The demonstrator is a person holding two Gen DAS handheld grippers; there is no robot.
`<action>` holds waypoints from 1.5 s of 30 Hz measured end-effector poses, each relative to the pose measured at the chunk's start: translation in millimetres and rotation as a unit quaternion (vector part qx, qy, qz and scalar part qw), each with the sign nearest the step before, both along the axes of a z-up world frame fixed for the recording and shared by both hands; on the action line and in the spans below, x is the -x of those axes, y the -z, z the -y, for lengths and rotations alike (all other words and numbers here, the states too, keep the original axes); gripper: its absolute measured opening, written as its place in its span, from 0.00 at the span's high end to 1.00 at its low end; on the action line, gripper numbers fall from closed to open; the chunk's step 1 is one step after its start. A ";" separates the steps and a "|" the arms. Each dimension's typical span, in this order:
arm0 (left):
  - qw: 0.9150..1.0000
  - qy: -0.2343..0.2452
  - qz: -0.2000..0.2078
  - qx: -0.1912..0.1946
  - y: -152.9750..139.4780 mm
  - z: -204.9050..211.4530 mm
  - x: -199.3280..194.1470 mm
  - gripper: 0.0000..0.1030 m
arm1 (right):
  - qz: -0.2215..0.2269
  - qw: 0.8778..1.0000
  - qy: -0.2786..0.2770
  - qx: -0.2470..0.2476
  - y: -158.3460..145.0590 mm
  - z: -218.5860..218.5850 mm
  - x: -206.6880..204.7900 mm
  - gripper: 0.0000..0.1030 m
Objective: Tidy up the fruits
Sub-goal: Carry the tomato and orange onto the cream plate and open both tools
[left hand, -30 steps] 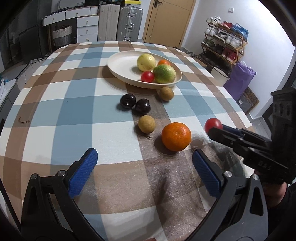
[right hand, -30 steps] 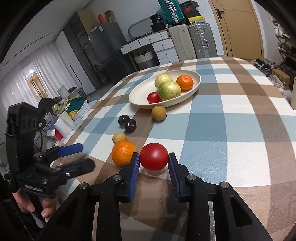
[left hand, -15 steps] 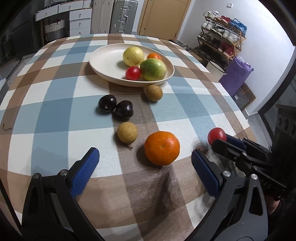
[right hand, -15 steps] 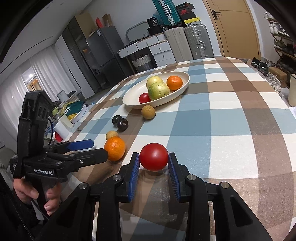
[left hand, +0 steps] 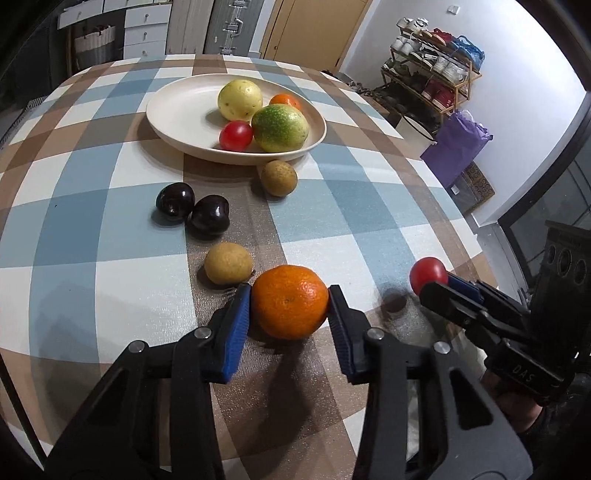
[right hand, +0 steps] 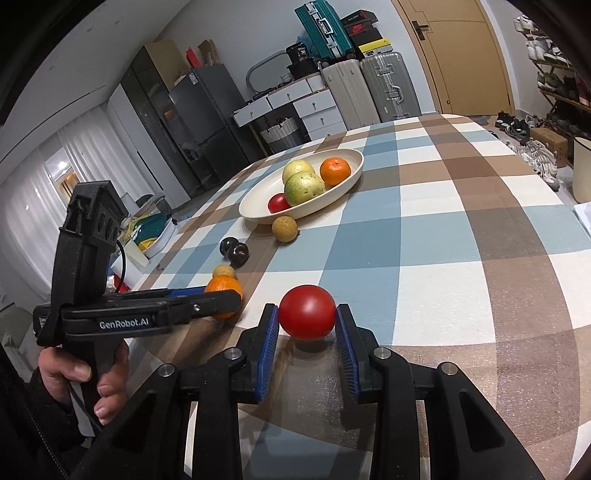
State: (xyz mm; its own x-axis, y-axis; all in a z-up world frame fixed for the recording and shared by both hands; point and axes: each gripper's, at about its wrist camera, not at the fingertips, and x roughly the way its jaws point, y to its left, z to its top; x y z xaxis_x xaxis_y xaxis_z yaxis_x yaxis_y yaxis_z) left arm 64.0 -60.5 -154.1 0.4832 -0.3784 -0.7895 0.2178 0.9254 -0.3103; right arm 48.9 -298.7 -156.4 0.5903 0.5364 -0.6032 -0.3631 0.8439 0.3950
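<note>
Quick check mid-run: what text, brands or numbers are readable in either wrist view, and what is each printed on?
"GenRobot.AI": side of the left gripper, right wrist view.
"DAS": body of the right gripper, left wrist view.
"36": small dark box on the drawers, barely legible.
Stacked shoe boxes by the teal suitcase: markings too small to read.

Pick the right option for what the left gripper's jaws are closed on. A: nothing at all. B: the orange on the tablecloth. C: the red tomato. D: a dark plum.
B: in the left wrist view the left gripper has its blue pads pressed on either side of the orange on the tablecloth, while the red tomato sits in the right gripper.
</note>
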 end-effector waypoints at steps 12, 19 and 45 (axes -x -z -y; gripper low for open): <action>1.000 -0.001 0.005 0.028 -13.3 -11.2 8.0 0.64 | 0.010 1.000 0.000 0.003 -8.1 -2.4 -2.7 0.69; 0.998 -0.001 0.030 0.053 -40.8 -20.7 8.0 0.64 | 0.033 0.999 -0.013 -0.012 -25.5 -10.0 -6.2 0.69; 0.997 -0.023 0.039 0.070 -68.6 -50.2 -104.3 0.64 | 0.025 0.998 -0.051 -0.040 -68.4 -55.9 -129.1 0.69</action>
State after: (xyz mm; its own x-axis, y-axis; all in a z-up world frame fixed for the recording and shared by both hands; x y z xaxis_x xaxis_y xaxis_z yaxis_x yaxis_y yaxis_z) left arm 168.3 -10.3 -85.5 0.5596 -0.4592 -0.6899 0.2052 0.8833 -0.4215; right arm 178.0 -242.9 -88.0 0.5580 0.6407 -0.5273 -0.4659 0.7678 0.4399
